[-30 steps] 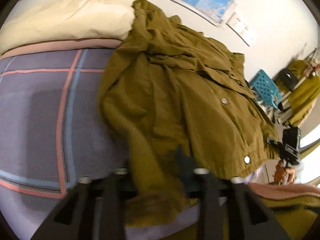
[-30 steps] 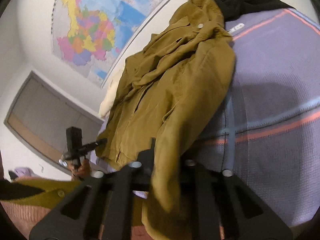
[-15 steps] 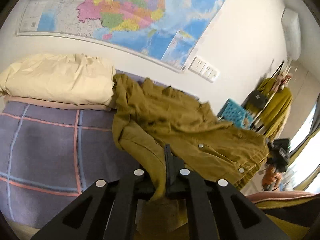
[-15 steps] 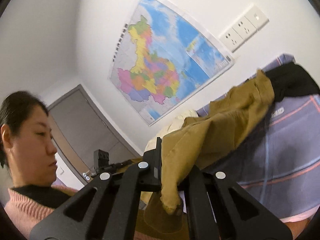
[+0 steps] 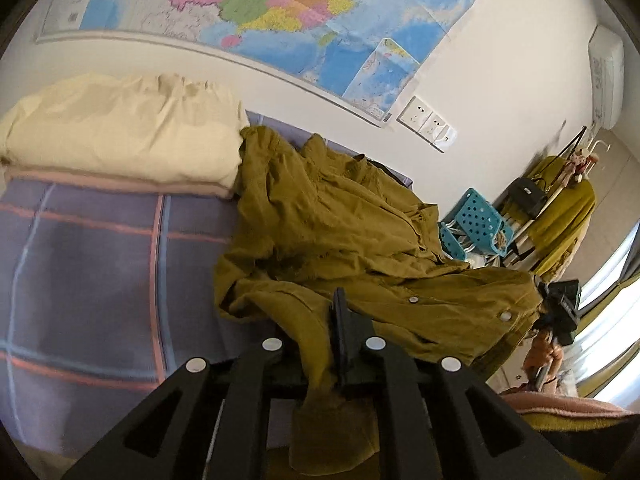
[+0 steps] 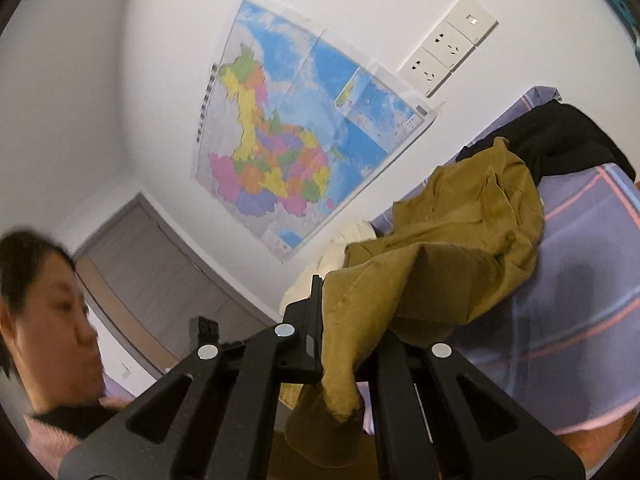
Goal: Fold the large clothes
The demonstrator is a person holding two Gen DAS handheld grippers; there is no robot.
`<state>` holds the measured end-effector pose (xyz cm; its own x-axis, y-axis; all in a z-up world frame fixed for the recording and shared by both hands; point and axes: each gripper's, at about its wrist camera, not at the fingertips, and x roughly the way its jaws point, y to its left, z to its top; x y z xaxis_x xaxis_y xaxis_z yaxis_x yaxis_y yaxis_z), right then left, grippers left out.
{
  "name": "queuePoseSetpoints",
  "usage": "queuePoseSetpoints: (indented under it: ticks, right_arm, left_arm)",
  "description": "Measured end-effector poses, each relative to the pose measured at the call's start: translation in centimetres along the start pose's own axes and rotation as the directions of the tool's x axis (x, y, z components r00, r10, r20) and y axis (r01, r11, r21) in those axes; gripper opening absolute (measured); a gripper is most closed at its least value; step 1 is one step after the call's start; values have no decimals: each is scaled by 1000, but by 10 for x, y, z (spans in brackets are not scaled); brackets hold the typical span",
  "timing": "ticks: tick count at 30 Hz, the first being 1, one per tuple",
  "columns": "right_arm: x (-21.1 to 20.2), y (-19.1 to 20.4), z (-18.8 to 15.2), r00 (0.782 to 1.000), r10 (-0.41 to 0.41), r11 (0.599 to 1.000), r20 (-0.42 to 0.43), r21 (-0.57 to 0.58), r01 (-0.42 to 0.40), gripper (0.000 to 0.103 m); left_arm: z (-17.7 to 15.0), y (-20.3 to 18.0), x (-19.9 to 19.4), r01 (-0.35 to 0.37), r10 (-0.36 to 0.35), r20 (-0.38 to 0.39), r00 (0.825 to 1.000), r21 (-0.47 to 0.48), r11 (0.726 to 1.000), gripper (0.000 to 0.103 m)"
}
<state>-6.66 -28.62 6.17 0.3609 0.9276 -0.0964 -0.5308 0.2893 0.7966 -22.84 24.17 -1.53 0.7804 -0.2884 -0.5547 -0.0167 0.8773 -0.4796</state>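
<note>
An olive-brown jacket [image 5: 340, 240] lies spread across a purple plaid bed [image 5: 100, 272], its snap-button front toward the right. My left gripper [image 5: 324, 344] is shut on a fold of the jacket's near edge, with cloth hanging below the fingers. My right gripper [image 6: 340, 344] is shut on another part of the jacket [image 6: 460, 248] and holds it lifted above the bed [image 6: 580, 320]. The right gripper also shows in the left wrist view [image 5: 560, 312] at the jacket's far right corner.
A cream folded duvet [image 5: 120, 136] lies at the bed's head by the wall map [image 5: 280, 12]. A black garment [image 6: 568, 140] lies on the bed behind the jacket. A blue basket [image 5: 476, 228] and a clothes rack [image 5: 560, 208] stand at the right. The person's face [image 6: 44, 312] is close at the left.
Both grippers have lifted and tilted upward with the jacket's edge in them; the views swung from the bed to the wall. The jacket's near edge has risen off the bed.
</note>
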Motion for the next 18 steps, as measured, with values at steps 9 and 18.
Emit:
queuePoseSetpoints:
  ticks: [9, 18]
  right_arm:
    - [43, 1, 73, 999, -54, 997, -5, -48, 54, 4]
    - [89, -17, 133, 991, -132, 990, -8, -49, 131, 4]
  left_arm:
    - [72, -15, 14, -89, 88, 24, 996, 39, 995, 9]
    - [147, -11, 54, -139, 138, 13, 990, 69, 988, 9]
